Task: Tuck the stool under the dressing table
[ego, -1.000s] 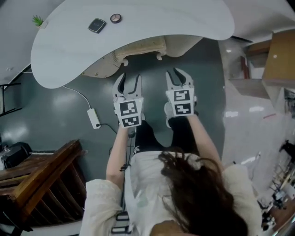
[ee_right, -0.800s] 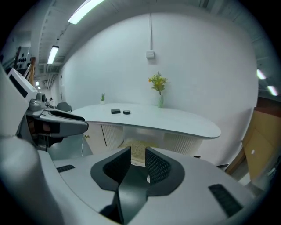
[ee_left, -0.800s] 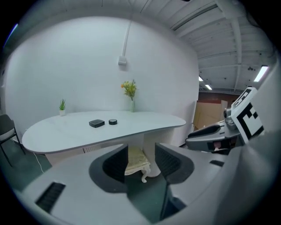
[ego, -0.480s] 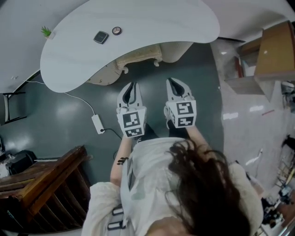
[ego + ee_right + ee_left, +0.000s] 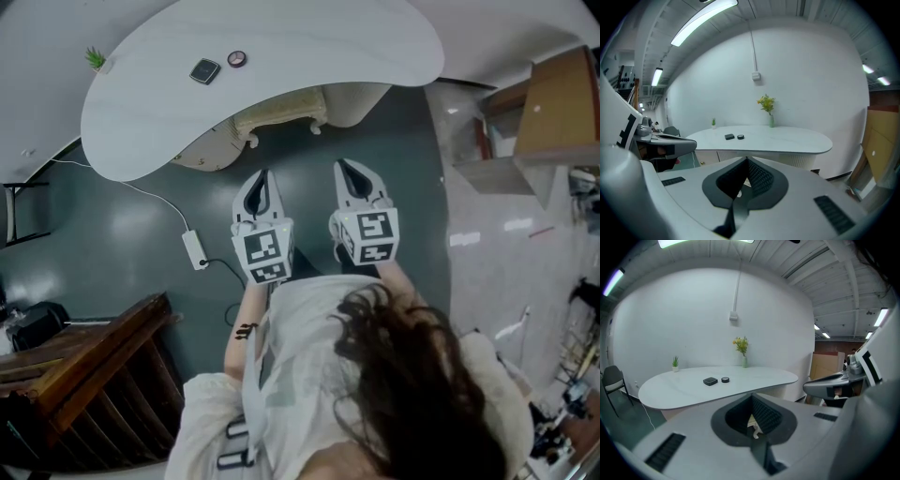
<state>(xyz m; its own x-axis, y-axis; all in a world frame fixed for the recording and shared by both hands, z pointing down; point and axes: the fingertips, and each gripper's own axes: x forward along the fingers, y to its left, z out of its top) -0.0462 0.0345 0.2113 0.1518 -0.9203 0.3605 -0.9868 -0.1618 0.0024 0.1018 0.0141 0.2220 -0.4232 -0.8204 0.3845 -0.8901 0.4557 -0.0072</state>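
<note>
The cream stool (image 5: pixel 281 111) with carved legs sits mostly beneath the white kidney-shaped dressing table (image 5: pixel 309 47); only its near edge shows. My left gripper (image 5: pixel 262 178) and right gripper (image 5: pixel 346 169) hang side by side above the dark floor, just short of the stool, touching nothing. Both have just been closing and are now shut with nothing between the jaws. The left gripper view shows the left gripper (image 5: pixel 752 401) pointing at the table (image 5: pixel 684 392). In the right gripper view, the right gripper (image 5: pixel 746 161) faces the same table (image 5: pixel 787 140).
On the table are a black square item (image 5: pixel 204 71), a small round item (image 5: pixel 236 58), a tiny plant (image 5: pixel 95 60) and a vase of yellow flowers (image 5: pixel 742 347). A power adapter (image 5: pixel 194 248) with its cord lies on the floor. Dark wooden furniture (image 5: pixel 84 375) stands left, shelves (image 5: pixel 553 112) right.
Both grippers' jaws, open a second ago, have closed. The grippers have risen and sit a little further back from the stool.
</note>
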